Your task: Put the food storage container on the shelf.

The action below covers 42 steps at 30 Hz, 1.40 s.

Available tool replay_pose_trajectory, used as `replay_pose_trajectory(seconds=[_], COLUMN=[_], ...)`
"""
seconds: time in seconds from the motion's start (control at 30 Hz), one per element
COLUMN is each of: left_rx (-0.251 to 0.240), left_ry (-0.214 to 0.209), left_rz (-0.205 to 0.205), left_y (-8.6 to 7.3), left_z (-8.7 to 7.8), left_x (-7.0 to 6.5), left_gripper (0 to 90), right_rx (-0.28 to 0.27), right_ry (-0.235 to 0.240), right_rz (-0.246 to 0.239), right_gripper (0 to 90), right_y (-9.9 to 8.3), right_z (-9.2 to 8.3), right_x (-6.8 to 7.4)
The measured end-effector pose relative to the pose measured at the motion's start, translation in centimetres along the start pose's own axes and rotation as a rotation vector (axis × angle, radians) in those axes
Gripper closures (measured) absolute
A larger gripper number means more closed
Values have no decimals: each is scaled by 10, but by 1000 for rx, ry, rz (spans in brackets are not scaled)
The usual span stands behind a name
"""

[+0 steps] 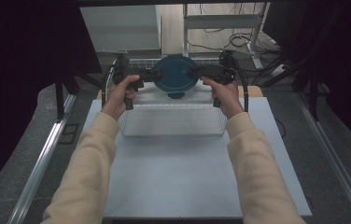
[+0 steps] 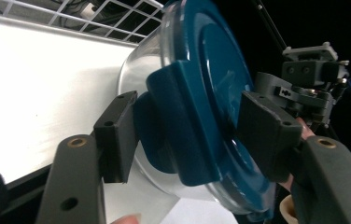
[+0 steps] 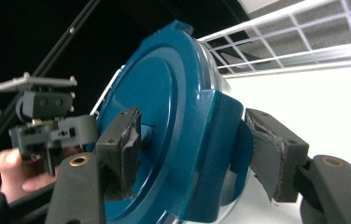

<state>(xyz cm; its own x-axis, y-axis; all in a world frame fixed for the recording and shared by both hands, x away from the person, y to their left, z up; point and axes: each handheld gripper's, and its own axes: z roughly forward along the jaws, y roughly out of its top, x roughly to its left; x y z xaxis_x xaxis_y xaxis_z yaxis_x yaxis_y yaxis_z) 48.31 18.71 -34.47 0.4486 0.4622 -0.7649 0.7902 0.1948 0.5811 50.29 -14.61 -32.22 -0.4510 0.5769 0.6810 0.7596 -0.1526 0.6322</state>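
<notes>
**Lidded bowl held between two grippers over the basket**

High view. The left gripper and right gripper meet a round bowl with a blue lid from opposite sides, above the far part of a wire basket. The basket stands on a pale table. Both sleeves are cream. Beyond the fingers lie a white cabinet, a metal frame and cables on the floor; dark curtains stand to either side.

Left gripper view. The fingers straddle a blue latch tab at the lid's rim. One pad lies against the tab and the clear bowl wall; the other stands at the lid's face. Whether both pads press, I cannot tell. The gap is moderate. Past the fingers, the right gripper sits at the far rim, with basket wire above.

Right gripper view. The fingers clamp the opposite tab, one worn pad on the lid's face, the other behind the tab: a firm grip at moderate width. Beyond the lid, the left gripper and a hand; basket wire to the upper right.
</notes>
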Motion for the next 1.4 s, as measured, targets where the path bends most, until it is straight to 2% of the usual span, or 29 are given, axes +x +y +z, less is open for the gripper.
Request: replay_pose_trajectory(seconds=[0.07,0.17,0.23,0.3,0.37,0.43,0.47,0.5,0.53,0.57,0.6,0.67,0.73,0.77,0.8,0.83,0.87,1.0,1.1,1.13,1.17,1.2,1.3,1.4], left_rx=[-3,-8,-15,-17,-20,-41,-89,-89,-108,-124,-124,-122,-125,-128,-129,-126,-125,-126,-134,-134,-137,-137,-138,-149], left_ry=[-8,-10,-7,-3,5,50,117,117,127,146,146,155,152,155,157,161,170,171,187,187,185,185,211,239], left_rz=[-20,-25,-20,-9,-1,15,54,54,68,98,98,132,144,153,164,175,189,207,232,232,250,250,308,327], left_y=[0,-1,-1,-2,-2,-3,-4,-4,-4,-5,-5,-7,-9,-11,-12,-13,-15,-20,-25,-25,-29,-29,-40,-53], left_z=[4,5,6,7,8,8,5,5,2,-1,-1,-5,-9,-10,-12,-13,-16,-24,-29,-29,-33,-33,-41,-50], left_x=[4,6,5,5,3,0,-6,-6,-9,-14,-14,-19,-22,-24,-25,-26,-28,-29,-31,-31,-32,-32,-37,-41], left_gripper=[381,370,368,360,350,307,252,241,228,223,222,221,217,216,215,215,216,214,209,210,210,211,217,235], right_rx=[-4,-8,-10,-15,-26,-38,-51,-51,-57,-54,-44,-36,-37,-46,-79,-79,-100,-112,-107,-107,-107,-107,-105,-98], right_ry=[1,2,9,-1,-27,-61,-74,-74,-99,-106,-107,-112,-117,-123,-138,-138,-163,-152,-153,-153,-157,-157,-146,-132], right_rz=[34,61,66,48,17,-41,-71,-71,-108,-114,-123,-130,-131,-135,-146,-146,-169,-205,-259,-259,-303,-303,-366,-422], right_gripper=[383,382,381,374,353,286,256,256,226,218,215,216,210,207,196,196,173,164,152,152,152,152,151,153], right_y=[0,0,0,-1,-1,-3,-5,-5,-7,-7,-8,-9,-10,-11,-13,-13,-15,-17,-20,-20,-23,-23,-29,-37], right_z=[2,4,4,3,3,2,1,1,-1,-2,-2,-3,-3,-4,-6,-6,-9,-15,-25,-25,-31,-31,-43,-54], right_x=[-4,-9,-10,-9,-5,1,5,5,11,12,14,14,16,17,19,19,21,22,24,24,26,26,29,31])
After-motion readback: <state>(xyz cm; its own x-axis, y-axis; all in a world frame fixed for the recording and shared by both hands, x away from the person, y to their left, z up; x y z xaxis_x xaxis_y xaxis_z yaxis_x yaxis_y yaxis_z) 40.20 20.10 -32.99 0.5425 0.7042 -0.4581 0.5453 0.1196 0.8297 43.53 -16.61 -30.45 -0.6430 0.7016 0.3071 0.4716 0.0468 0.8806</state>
